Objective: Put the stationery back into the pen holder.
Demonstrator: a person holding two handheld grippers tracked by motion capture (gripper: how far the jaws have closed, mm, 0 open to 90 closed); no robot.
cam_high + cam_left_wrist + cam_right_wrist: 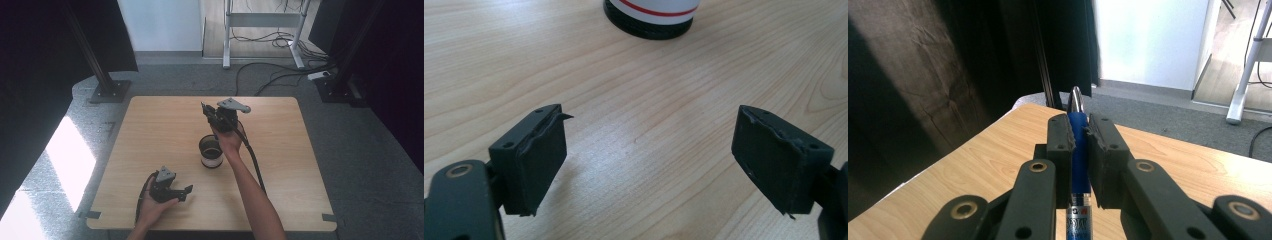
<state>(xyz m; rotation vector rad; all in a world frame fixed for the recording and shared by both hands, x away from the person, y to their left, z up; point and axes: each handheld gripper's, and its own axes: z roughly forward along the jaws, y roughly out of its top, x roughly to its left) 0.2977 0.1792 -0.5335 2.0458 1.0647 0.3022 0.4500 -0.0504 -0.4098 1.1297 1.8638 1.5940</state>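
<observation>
- Left gripper (pixel 186 192): low over the table's (pixel 150 130) near-left part, jaws spread wide, nothing between them.
- Cup (pixel 211 152): white, dark rim, upright mid-table, between the grippers.
- Right gripper (pixel 206 111): raised beyond the cup, jaws clamped on a blue pen (pixel 1078 137), silver tip poking past the pads.

A wooden table (pixel 150 150) stands on grey carpet (pixel 360 150); black curtains (pixel 30 60) flank it, sunlight patches (pixel 70 160) fall left, cables (pixel 280 70) trail behind
</observation>
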